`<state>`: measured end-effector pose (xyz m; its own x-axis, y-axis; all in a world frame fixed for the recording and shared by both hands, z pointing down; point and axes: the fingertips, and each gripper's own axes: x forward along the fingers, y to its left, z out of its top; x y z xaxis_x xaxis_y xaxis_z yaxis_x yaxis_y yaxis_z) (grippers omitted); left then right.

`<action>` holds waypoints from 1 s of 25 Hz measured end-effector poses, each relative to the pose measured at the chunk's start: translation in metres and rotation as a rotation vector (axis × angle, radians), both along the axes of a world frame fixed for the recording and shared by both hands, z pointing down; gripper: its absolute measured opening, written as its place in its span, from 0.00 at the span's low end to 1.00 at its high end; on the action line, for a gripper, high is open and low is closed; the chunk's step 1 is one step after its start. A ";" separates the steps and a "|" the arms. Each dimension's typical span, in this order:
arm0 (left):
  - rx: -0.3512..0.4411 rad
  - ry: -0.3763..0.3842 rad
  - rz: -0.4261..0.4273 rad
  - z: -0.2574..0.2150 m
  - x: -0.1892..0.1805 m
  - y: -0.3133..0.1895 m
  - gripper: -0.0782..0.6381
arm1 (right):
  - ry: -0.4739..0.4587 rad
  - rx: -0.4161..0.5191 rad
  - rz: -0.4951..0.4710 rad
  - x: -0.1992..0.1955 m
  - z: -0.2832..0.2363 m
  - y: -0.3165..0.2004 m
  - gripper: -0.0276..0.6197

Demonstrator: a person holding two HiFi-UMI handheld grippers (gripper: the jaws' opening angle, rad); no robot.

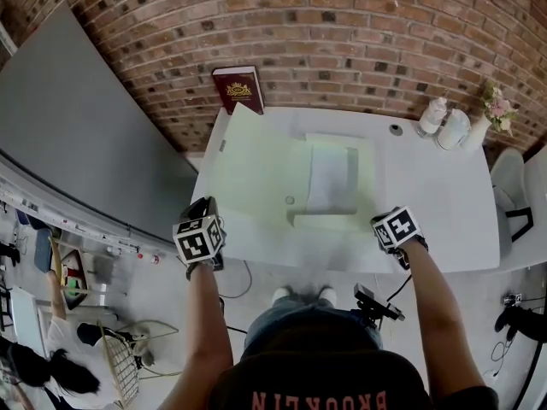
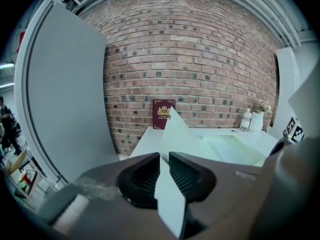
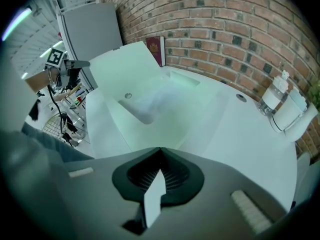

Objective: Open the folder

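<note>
**Folder nearly open, cover not yet laid flat**

Nearest, the right gripper (image 3: 160, 151) is being held closed on what looks like the near rim of the folder (image 1: 256, 169), at the leaf's 5 o'clock corner. The left gripper (image 2: 164, 159) is being held with jaws slightly apart. The front cover (image 2: 175, 134) edge is sitting between the pads, apparently unpressed.

The cover is being seen at 1 o'clock from the left gripper, tilted up off the white table (image 1: 436, 203). Its hinge is running 6 to 12 and the spread folder's long axis 9 to 3. The left gripper is judged nearer, so the cover is likely being laid toward 9.

Further back, a red book (image 1: 238, 88) is leaning at 11 against the brick wall (image 1: 342, 41). Bottles (image 1: 433, 116) and a vase (image 1: 480, 131) are standing at 2.
</note>
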<state>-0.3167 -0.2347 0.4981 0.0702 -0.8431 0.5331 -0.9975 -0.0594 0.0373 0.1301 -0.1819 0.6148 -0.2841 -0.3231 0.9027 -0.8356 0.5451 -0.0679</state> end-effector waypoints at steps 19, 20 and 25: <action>-0.144 -0.210 0.131 0.048 -0.036 -0.013 0.31 | 0.106 0.002 0.094 0.002 -0.001 0.001 0.05; -0.151 -0.218 0.140 0.051 -0.038 -0.015 0.31 | 0.113 0.008 0.099 0.002 -0.001 0.001 0.05; -0.195 -0.220 0.173 0.069 -0.045 -0.019 0.31 | 0.157 0.052 0.132 0.004 -0.002 0.003 0.05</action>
<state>-0.3616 -0.2535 0.5674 0.0681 -0.7094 0.7015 -0.9587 -0.2411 -0.1508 0.1341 -0.1789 0.6129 -0.0937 -0.3954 0.9137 -0.8981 0.4297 0.0939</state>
